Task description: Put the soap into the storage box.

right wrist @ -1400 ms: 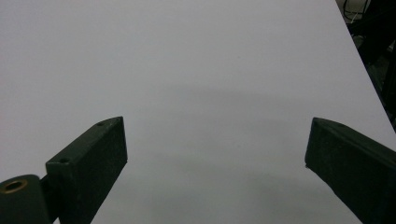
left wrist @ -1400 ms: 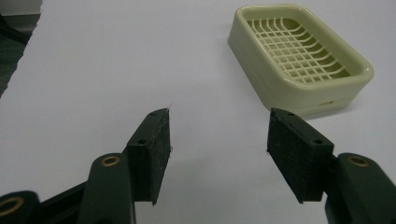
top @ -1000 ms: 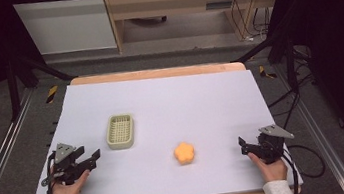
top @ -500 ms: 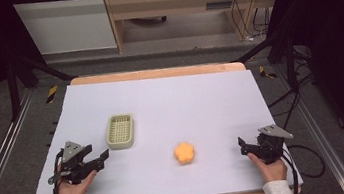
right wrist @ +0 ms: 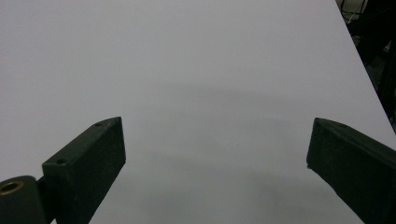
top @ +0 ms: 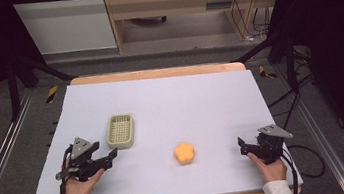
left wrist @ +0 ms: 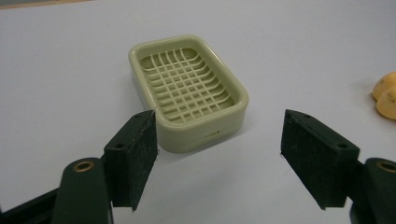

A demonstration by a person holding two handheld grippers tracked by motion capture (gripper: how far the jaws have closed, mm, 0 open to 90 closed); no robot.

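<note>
So the thing being gone for here is a soap dish, pale green plastic, rounded rectangle with a raised rim and a lattice grid for a floor. It has a tiny slot in the wall of its near short end. It's sitting flat and upright on the surface, left of the middle, with nothing in it.

The left gripper is just short of the dish's near end, pointing at it. Its jaws have just been opening and now sit partway apart. In the left gripper view the near corner of the dish looks tucked right up against the left-hand jaw tip, but I honestly can't tell if it's touching or just lined up behind it. Nothing's between the jaws, only bare surface, and the dish lies beyond the tips rather than in the gap.

The right gripper is well away at the right side of the surface, near the front edge, resting in the person's hand. Its jaws are spread wide in its own view, with nothing but plain lilac-white surface ahead.

Other stuff: an orange flower-shaped piece lies between the two grippers, closer to the right one, well apart from the dish. Its edge peeks in at the right of the left gripper view. Nothing's blocking the way to the dish.
</note>
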